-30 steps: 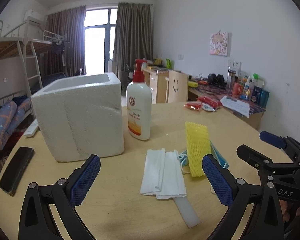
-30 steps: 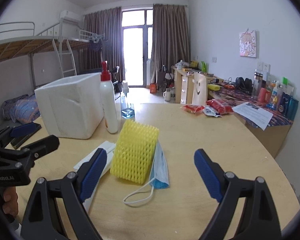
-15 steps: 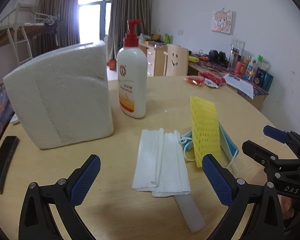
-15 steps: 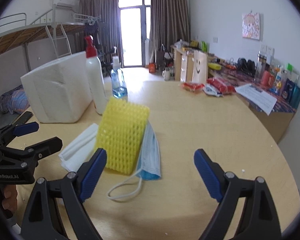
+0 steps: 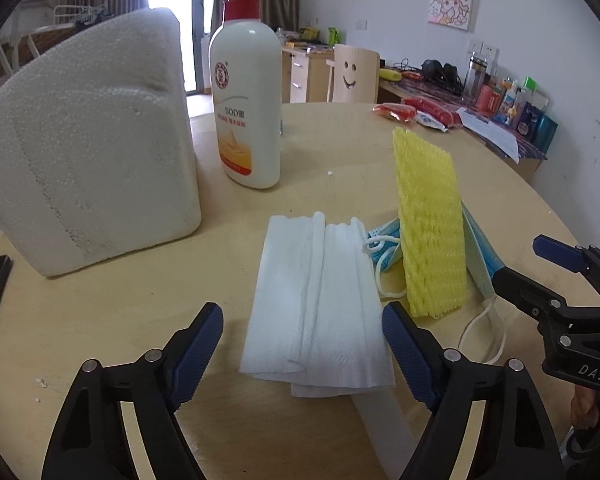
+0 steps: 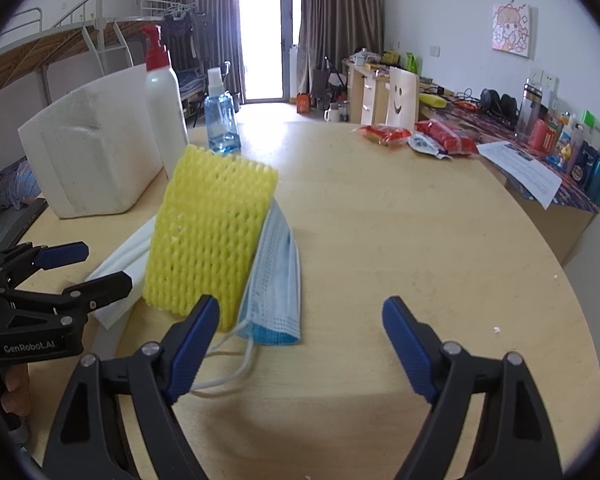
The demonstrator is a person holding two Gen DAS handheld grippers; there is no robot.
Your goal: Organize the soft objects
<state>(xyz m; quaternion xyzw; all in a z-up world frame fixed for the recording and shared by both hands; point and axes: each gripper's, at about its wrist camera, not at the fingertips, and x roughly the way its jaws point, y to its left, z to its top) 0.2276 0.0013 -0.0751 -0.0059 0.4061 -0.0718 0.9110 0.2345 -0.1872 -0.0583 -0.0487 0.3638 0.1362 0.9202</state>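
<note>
Round wooden table (image 5: 100,312) with a little pile of soft stuff in the middle. The folded white tissue (image 5: 320,300) lies flat, and the left gripper (image 5: 302,344) sits right over its near end — jaws closing but with a clear gap on both sides, pads not pressing on the tissue yet. Just beside the tissue, the yellow foam net sleeve (image 6: 208,236) stands propped up at a tilt, leaning against the blue face mask (image 6: 276,280), which slumps on the table with its white ear loops trailing toward the camera. The right gripper (image 6: 300,344) hovers near the mask's lower edge; its jaws are also closing, with only bare tabletop and a bit of ear loop near the left pad, nothing gripped. Behind the pile there's a white styrofoam box (image 5: 84,152) and, next to it, a white lotion pump bottle (image 5: 248,100) with a red pump. A small blue spray bottle (image 6: 220,120) stands further back, and some red snack packets (image 6: 412,136) lie at the far edge of the table — well apart from the pile.
</note>
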